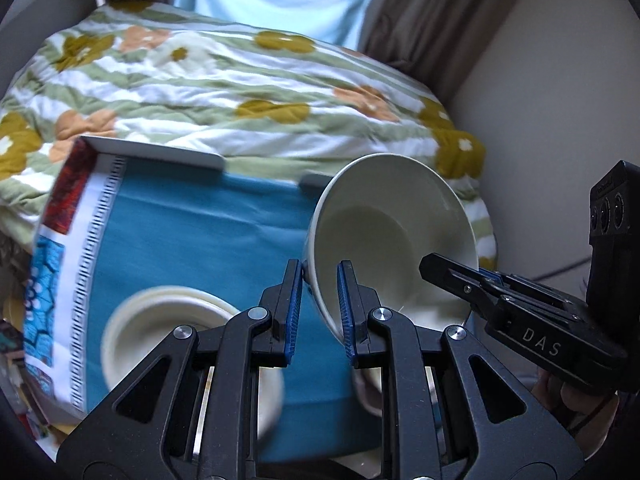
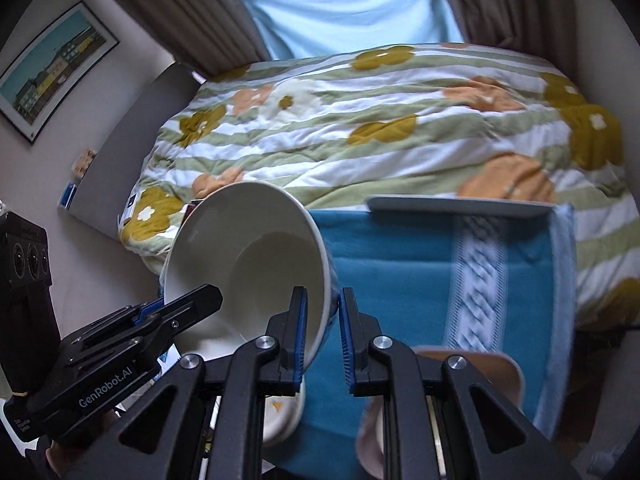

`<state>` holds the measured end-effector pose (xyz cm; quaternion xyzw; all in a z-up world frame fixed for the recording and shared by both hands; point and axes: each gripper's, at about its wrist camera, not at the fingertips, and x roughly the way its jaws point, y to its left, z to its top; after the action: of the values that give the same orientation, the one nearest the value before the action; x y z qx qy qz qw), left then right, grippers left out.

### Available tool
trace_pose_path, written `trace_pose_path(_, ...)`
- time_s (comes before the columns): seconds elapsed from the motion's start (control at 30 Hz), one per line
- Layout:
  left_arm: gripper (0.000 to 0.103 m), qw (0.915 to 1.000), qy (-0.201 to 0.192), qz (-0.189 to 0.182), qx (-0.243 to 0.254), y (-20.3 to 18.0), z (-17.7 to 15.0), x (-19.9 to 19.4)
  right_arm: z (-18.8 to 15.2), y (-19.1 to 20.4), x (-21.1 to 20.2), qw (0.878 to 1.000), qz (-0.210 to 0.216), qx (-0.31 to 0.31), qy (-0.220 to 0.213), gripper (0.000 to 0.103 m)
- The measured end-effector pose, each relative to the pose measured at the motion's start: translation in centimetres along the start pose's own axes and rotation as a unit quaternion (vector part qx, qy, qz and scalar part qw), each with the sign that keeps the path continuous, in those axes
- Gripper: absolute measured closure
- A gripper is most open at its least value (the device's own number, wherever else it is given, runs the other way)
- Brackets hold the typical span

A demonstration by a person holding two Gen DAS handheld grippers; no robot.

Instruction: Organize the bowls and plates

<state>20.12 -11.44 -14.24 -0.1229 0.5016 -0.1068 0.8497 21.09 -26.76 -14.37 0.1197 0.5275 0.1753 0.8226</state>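
Both grippers pinch one white bowl (image 1: 394, 236) by opposite sides of its rim, tilted above a blue cloth (image 1: 208, 240). The left gripper (image 1: 320, 312) has the rim wall between its blue pads, the bowl just ahead to its right; the right gripper (image 2: 323, 332) clamps the far side, the bowl ahead to its left. Below the left gripper lies a cream plate (image 1: 160, 320), blurred. Only the right view shows a tan dish (image 2: 496, 376), perhaps a bowl, and a framed picture (image 2: 52, 68). A flowered quilt (image 2: 380, 120) lies beyond.
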Motion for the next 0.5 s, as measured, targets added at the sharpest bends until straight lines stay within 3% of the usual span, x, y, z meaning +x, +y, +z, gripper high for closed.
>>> trace_pose_path(0.2, 0.087, 0.999, 0.027, -0.025, 0.026, -4.9, -3.2, 1.2, -3.8, -4.3, -3.0, 0.999, -0.026, 0.035, -0.001, 0.088)
trace_pose_path(0.5, 0.087, 0.9915, 0.095, -0.029, 0.084, -7.8, -6.3, 5.0, -8.6, -8.3, -3.0, 0.994, -0.067, 0.087, 0.009, 0.088)
